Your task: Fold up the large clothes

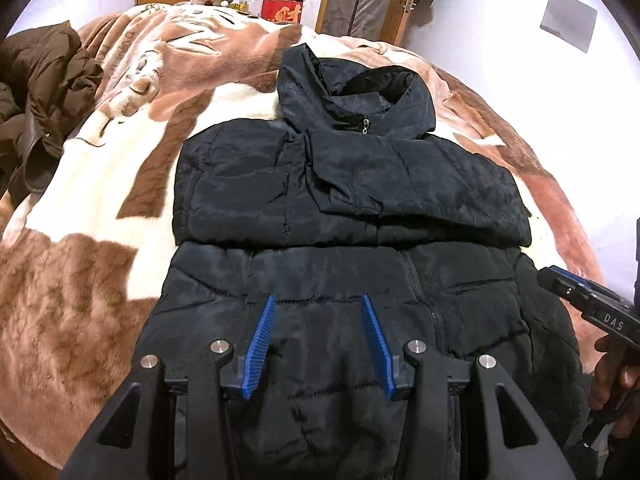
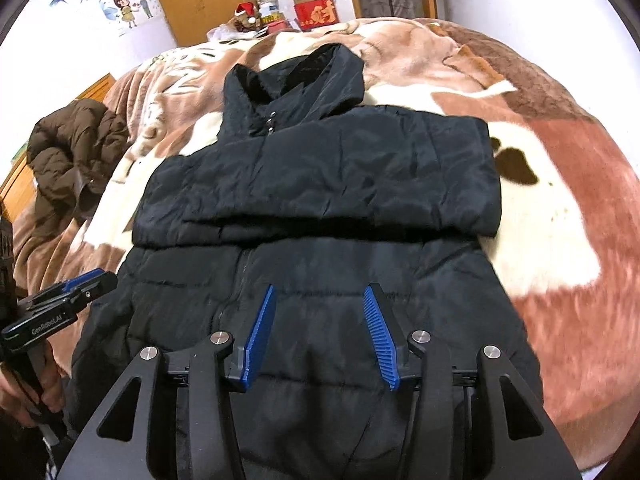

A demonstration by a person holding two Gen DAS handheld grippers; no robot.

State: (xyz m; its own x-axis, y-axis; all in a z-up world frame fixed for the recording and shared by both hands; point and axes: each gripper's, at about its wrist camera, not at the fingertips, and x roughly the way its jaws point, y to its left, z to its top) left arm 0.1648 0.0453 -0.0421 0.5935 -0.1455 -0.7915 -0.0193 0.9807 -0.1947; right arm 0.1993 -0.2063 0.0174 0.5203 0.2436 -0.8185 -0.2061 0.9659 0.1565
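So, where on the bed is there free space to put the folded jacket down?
The blanket is bare to the right of the black jacket, out to the bed's edge. A second bare strip lies between the black jacket and the brown coat. The far-left side is crowded by that coat, and boxes stand beyond the head end.

The jacket [image 1: 352, 184] is quilted cloth with a faint sheen; the blanket [image 1: 80, 280] is plush fleece; gripper pads [image 1: 260, 344] are ribbed plastic.
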